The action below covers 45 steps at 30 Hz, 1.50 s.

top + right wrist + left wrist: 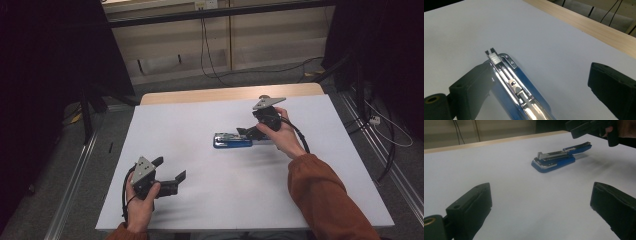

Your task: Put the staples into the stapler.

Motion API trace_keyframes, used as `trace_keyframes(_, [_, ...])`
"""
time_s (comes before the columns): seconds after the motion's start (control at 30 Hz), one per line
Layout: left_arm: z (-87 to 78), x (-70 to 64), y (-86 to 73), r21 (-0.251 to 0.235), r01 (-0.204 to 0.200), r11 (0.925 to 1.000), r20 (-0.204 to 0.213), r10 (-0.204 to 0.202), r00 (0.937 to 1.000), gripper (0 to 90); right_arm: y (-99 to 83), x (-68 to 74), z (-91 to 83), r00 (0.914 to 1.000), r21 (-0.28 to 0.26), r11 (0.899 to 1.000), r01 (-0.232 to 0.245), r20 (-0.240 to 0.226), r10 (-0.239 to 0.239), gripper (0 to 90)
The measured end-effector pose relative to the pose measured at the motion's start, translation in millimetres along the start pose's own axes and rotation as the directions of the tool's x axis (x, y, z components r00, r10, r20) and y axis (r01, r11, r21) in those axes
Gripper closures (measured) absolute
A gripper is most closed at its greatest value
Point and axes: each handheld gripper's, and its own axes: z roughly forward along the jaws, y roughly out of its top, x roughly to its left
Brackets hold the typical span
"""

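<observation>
- High view: stapler (pixel 233 139) lies flat near the middle of the white table (pixel 200 210), a bit toward your right side. It is blue with a shiny metal top.
- Your right gripper (pixel 248 132) is down at the stapler's right end, tipped toward it. It looks like you are lining it up for a grab. The gripper body and your right hand (pixel 284 135) cover that end of the stapler, so you cannot tell from here if a jaw touches it.
- Your left gripper (pixel 170 174) sits low near the front left of the table, well apart from the stapler. Its jaws are spread wide with nothing between them. It seems to be just waiting, out of the way.
- Left gripper view: both black jaws stand far apart at the bottom, with bare table between them. The stapler lies farther off, and its top arm is lifted a little at the far end. The right gripper hangs just above that end, cut off by the top edge.
- Right gripper view: the jaws are wide apart. The stapler runs up between them, close beside the left-hand jaw. That jaw looks like it may be touching the stapler's side, but the glare makes it hard to say. The other jaw is clear of it.
- The stapler's near end runs off the bottom edge, so you cannot see its back part.
</observation>
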Motion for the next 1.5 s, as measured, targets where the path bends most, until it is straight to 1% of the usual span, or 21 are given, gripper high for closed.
trace_keyframes(0.1, [0.1,0.2,0.2,0.005,0.0,1.0,0.0,0.0,1.0,4.1,-3.9,-0.5,-7.2,0.9995,-0.011,1.0,-0.015,0.029,0.015,5.4])
trace_keyframes(0.17, [0.0,0.0,-0.1,-0.002,0.009,1.0,0.0,-0.009,1.0,4.1,-6.8,-1.0,-11.7,0.9978,-0.006,1.0,-0.026,0.061,0.027,5.7])
trace_keyframes(0.2, [-0.3,0.5,0.0,-0.001,0.002,1.0,-0.005,-0.002,1.0,4.1,-8.3,-1.1,-14.1,0.997,-0.011,0.999,-0.03,0.071,0.031,5.7])
trace_keyframes(0.27, [-0.3,0.8,-0.2,-0.003,0.011,0.9999,-0.014,-0.011,0.9999,4.1,-11.1,-1.7,-19.5,0.9953,-0.024,0.999,-0.042,0.086,0.044,5.7])
trace_keyframes(0.3, [-0.5,1.3,-0.1,-0.003,0.007,1.0,-0.017,-0.007,0.9998,4.2,-12.6,-2.1,-22.4,0.994,-0.028,0.999,-0.046,0.098,0.049,5.7])
trace_keyframes(0.43, [-1.1,1.5,0.1,-0.006,0.005,1.0,-0.02,-0.005,0.9998,4.1,-18.1,-3.2,-34.1,0.9895,-0.057,0.997,-0.056,0.13,0.063,5.5])
trace_keyframes(0.53, [-0.9,1.7,0.2,-0.005,0.001,1.0,-0.021,-0.001,0.9998,4.1,-23.9,-2.2,-41.5,0.9863,-0.074,0.995,-0.07,0.144,0.08,4.8])
trace_keyframes(0.7, [-0.9,2.1,-0.1,-0.006,0.005,1.0,-0.025,-0.005,0.9997,4.1,-35.1,-1.2,-50.2,0.9842,-0.076,0.994,-0.081,0.151,0.092,4.7])
trace_keyframes(0.87, [-1.8,3.9,-1.5,-0.004,0.007,1.0,-0.038,-0.007,0.9992,3.9,-44.2,-2.5,-58.7,0.9782,-0.094,0.991,-0.095,0.176,0.11,4.7])
trace_keyframes(1.03, [-2.1,5.7,-2.5,-0.005,0.021,0.9998,-0.043,-0.021,0.9988,3.9,-52.8,-4.1,-67.7,0.9705,-0.117,0.986,-0.116,0.198,0.138,4.7])
trace_keyframes(1.13, [-2.1,6.0,-2.5,-0.005,0.02,0.9998,-0.042,-0.021,0.9989,3.9,-57.5,-3.5,-72.3,0.9661,-0.125,0.986,-0.114,0.218,0.139,4.7])
trace_keyframes(1.3, [-2.1,5.7,-1.9,-0.007,0.018,0.9998,-0.041,-0.018,0.999,3.9,-65.6,-3.0,-80.1,0.9584,-0.154,0.98,-0.124,0.237,0.159,4.7])
trace_keyframes(1.43, [-1.9,5.3,-1.7,-0.009,0.019,0.9998,-0.038,-0.02,0.9991,3.9,-73.5,-1.4,-84.9,0.9557,-0.158,0.979,-0.13,0.243,0.166,4.6])
trace_keyframes(1.5, [-2.0,4.9,-1.2,-0.013,0.017,0.9998,-0.042,-0.018,0.999,3.9,-76.1,-0.6,-87.3,0.954,-0.159,0.98,-0.122,0.253,0.16,4.6])
